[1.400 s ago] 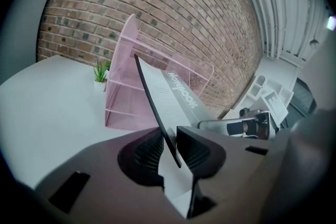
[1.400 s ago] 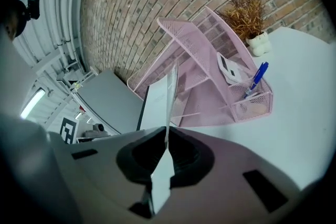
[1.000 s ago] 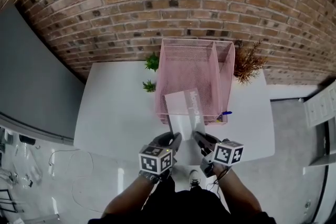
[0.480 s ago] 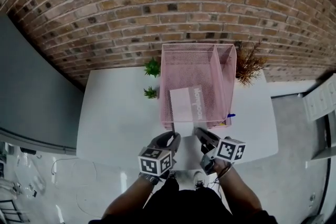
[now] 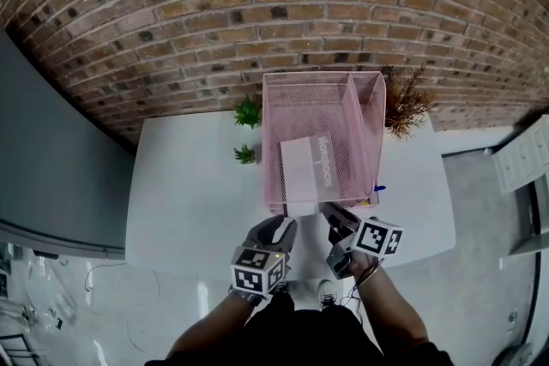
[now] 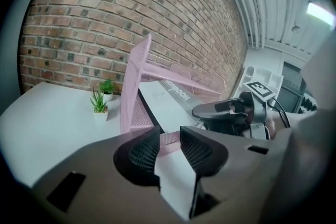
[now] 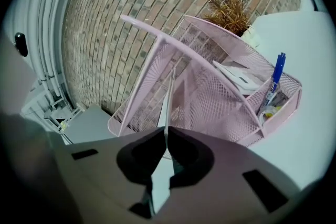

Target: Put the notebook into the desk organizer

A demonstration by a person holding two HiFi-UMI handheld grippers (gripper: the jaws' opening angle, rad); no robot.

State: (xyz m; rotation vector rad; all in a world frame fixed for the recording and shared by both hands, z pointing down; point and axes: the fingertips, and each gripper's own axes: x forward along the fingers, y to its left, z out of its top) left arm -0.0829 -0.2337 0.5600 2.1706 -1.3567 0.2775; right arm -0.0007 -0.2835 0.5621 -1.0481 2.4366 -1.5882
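**A:** Brick, first of all: the wall [image 5: 257, 13] fills the back. A white table [image 5: 189, 184] stands against it, and on that sits the pink mesh desk organizer [image 5: 309, 103]. Where has the notebook got to?

**B:** The notebook [image 5: 305, 167] lies in the organizer's wide left compartment. Its far end is well inside, and its near end pokes out over the low front rim towards the person.

**A:** So which step is this?

**B:** I'd say it's the tail of the insertion, with one tool letting go and the other finishing. The left gripper [image 5: 283, 224] has just been opening its jaws, and they now stand wide. The notebook's near corner appears to sit between the pads [image 6: 144, 152], but neither pad presses on it. The right gripper [image 5: 334, 214] is pinched almost together on the notebook's thin near edge, which runs straight out from between its jaws.

**A:** What does the next move call for?

**B:** Probably a push forward from the right side until the near end clears the rim, and only then a release. The left tool should draw back clear of the cover. The book wants keeping parallel to the divider, so it doesn't ride up the mesh.

**A:** Anything small nearby?

**B:** There's a blue pen [image 7: 275, 76] upright in the little pocket at the organizer's front right corner. It is apart from the notebook.
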